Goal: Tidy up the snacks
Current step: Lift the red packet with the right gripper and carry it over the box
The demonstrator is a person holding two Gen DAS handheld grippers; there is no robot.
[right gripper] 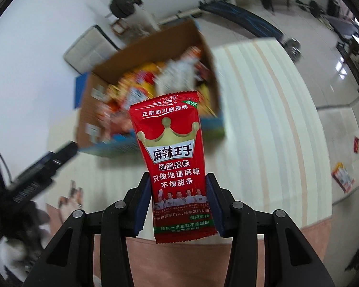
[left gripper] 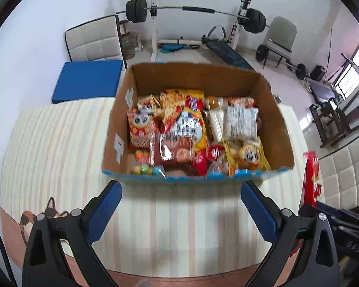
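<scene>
**Right gripper has a red spicy-strip pack, left one is empty**

Right gripper (right gripper: 179,203): blue pads clamped on the lower part of a red snack packet (right gripper: 173,157), one pad on each side edge. Packet stands upright w/ its long axis running straight out along the fingers, top crimped edge pointing away from the cam, bottom edge hanging just past the pads toward the lens. Print is super readable in the right wrist view: 麻辣王子 in big black chars on a white banner under a gold crown, 正宗四川麻辣味 across the top, then 地道辣条 / 只做地道麻辣 / 不做甜条 in white, plus a row of chefs lower down. Smaller text at the bottom is too tiny to read properly.

Left gripper (left gripper: 180,209): jaws wide apart, nothing between them, hanging over the striped tablecloth (left gripper: 59,143) just in front of the cardboard box (left gripper: 278,129).

Left view gives the sharp look into the box: packed w/ snack bags, yellow, red and white ones, lying mixed. Their labels are too blurry to read. It also catches the red packet edge-on at the right (left gripper: 311,177), upright, beside the box's right wall and apart from it. Right view shows the box (right gripper: 207,55) smeared behind the packet, and 2 small packets on the floor (right gripper: 343,178) off the table's right edge, which the left view doesn't show.

Barbell rack (left gripper: 193,12) stands by the back wall.
</scene>
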